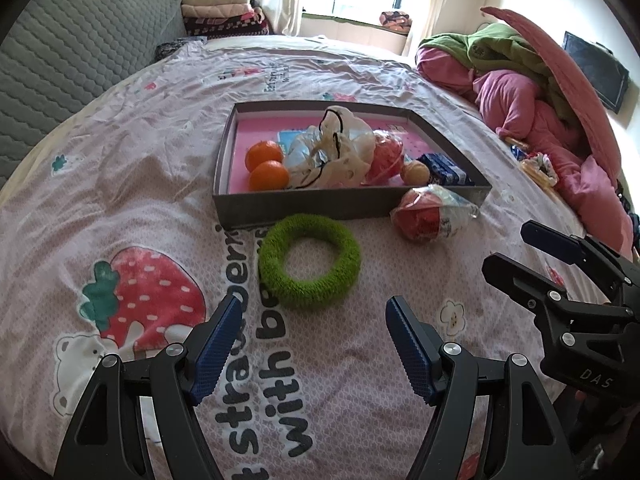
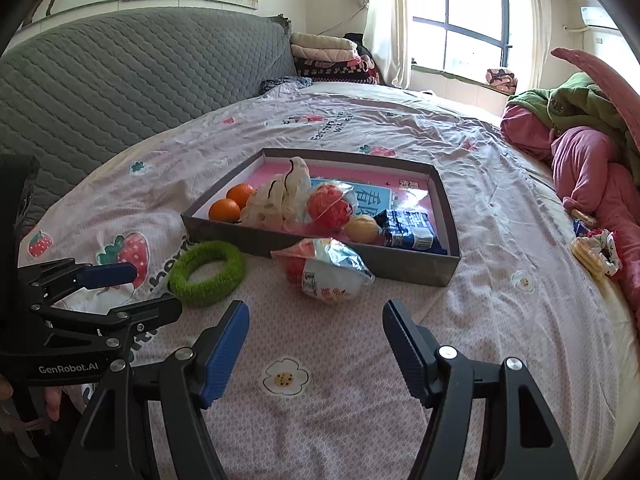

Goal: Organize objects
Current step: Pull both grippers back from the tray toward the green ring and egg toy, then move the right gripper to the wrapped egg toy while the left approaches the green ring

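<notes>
A grey shallow box lies on the bed and holds two oranges, a crumpled plastic bag, a bagged red fruit, a small yellow ball and a blue packet. A green fuzzy ring and a bagged red fruit lie on the sheet in front of the box. My left gripper is open, just short of the ring. My right gripper is open, just short of the bagged fruit.
A grey quilted headboard stands at the left. Pink and green bedding is piled at the right, with snack packets beside it. Folded blankets are stacked at the back near the window.
</notes>
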{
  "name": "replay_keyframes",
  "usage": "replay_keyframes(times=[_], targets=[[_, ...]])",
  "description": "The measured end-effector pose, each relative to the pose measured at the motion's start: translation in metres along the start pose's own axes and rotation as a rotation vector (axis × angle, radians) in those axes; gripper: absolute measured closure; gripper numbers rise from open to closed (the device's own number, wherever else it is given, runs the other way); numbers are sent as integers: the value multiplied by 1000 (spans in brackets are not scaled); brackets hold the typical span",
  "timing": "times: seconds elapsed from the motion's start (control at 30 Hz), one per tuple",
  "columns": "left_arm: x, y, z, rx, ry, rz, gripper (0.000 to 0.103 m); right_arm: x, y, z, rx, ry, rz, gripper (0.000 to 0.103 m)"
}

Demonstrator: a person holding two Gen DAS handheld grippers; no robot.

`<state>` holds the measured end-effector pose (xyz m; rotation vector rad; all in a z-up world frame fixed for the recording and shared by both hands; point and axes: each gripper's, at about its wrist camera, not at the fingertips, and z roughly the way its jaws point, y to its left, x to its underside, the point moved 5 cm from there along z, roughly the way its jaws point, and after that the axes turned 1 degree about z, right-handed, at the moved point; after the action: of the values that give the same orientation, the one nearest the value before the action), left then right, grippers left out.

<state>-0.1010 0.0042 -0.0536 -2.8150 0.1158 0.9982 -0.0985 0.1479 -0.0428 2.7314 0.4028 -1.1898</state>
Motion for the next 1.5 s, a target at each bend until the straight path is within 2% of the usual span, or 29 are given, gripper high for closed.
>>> replay_keyframes(times=[0.7, 1.1, 1.5], targets=[[22, 3, 8, -16, 50, 4, 27, 26, 9, 9, -13, 51, -4, 34], [16, 1, 22, 9, 47, -5, 27, 28, 5, 19, -11, 66, 13, 34], [5, 8, 39, -16, 47, -36, 27, 26, -3, 31, -13, 72, 22, 34]])
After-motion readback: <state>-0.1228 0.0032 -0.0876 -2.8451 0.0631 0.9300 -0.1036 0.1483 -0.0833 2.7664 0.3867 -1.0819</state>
